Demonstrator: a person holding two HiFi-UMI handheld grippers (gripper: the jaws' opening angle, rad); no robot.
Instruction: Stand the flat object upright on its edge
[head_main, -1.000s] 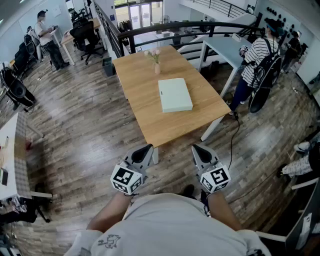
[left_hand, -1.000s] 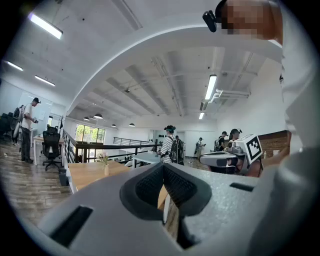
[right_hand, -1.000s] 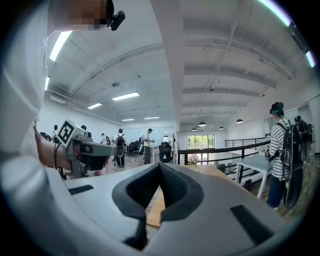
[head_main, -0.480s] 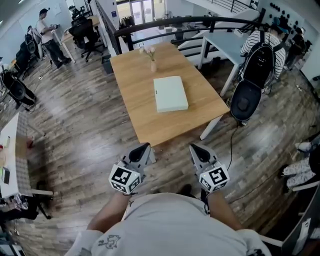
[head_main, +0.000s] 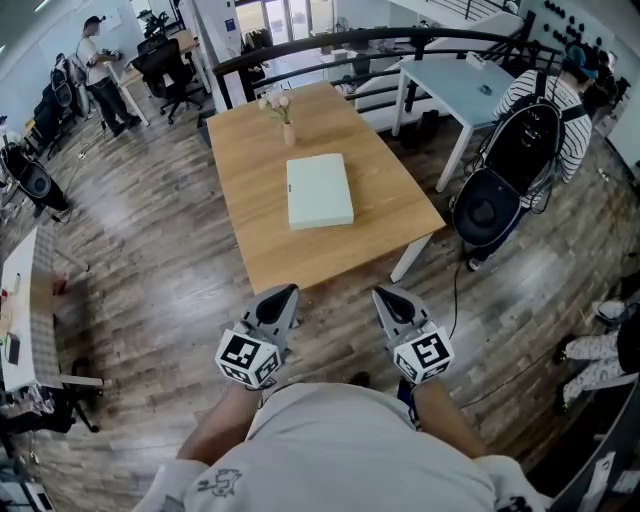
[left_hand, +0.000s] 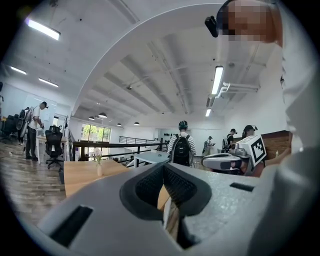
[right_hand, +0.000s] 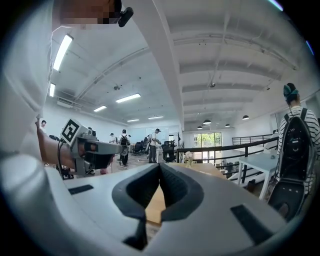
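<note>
Currently left tool (head_main: 284, 293) and right tool (head_main: 386, 295) are both fully closed, nothing between the jaws, held level side by side just short of the wooden counter (head_main: 246, 205). Pale green flat box (head_main: 319, 190) lies flat mid-counter, well apart from both; flower vase (head_main: 288, 131) beyond it.

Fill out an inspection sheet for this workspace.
Surface: wooden table, mostly bare.
Job's things: pale flat box lying flat mid-table, not yet upright.
Clutter: flower vase near the far edge.
Grippers: left tongs and right tongs shut, empty, short of the table.
Cables: black cable on the floor right of the table.
Surroundings: white table, person with backpack, office chair.
</note>
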